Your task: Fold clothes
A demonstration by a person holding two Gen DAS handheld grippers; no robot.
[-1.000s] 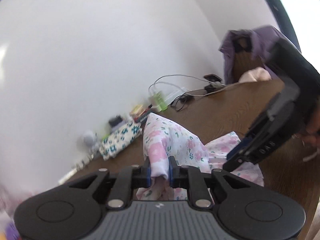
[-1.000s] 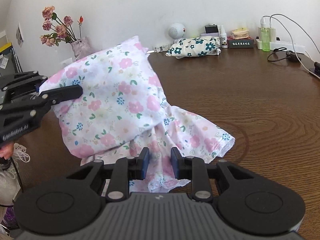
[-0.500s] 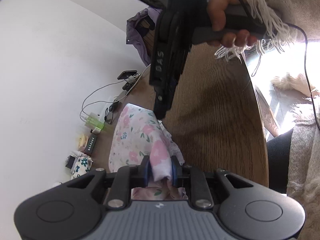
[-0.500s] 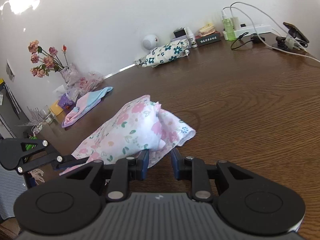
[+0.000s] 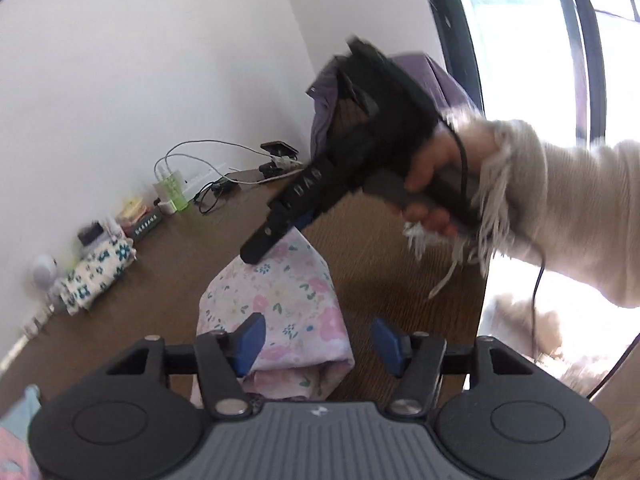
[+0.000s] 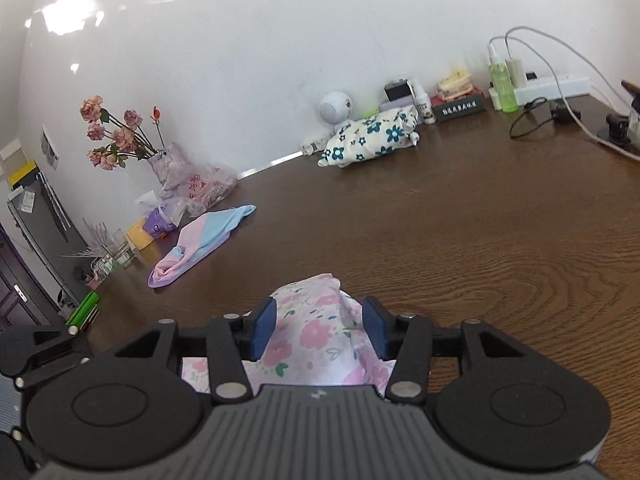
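In the left wrist view a dark brown wooden table runs to a white wall and a bright window, and the left gripper stands wide open with the floral garment bunched on the table between its blue pads, gripped by neither, while a hand in a fringed cream sleeve holds the right gripper tip-down at the garment's far end. In the right wrist view the right gripper's jaws are parted around the garment without pinching it. Only this view shows a vase of pink roses, a folded pink-and-blue cloth and the left gripper's frame at the left edge; only the left view shows the person's hand.
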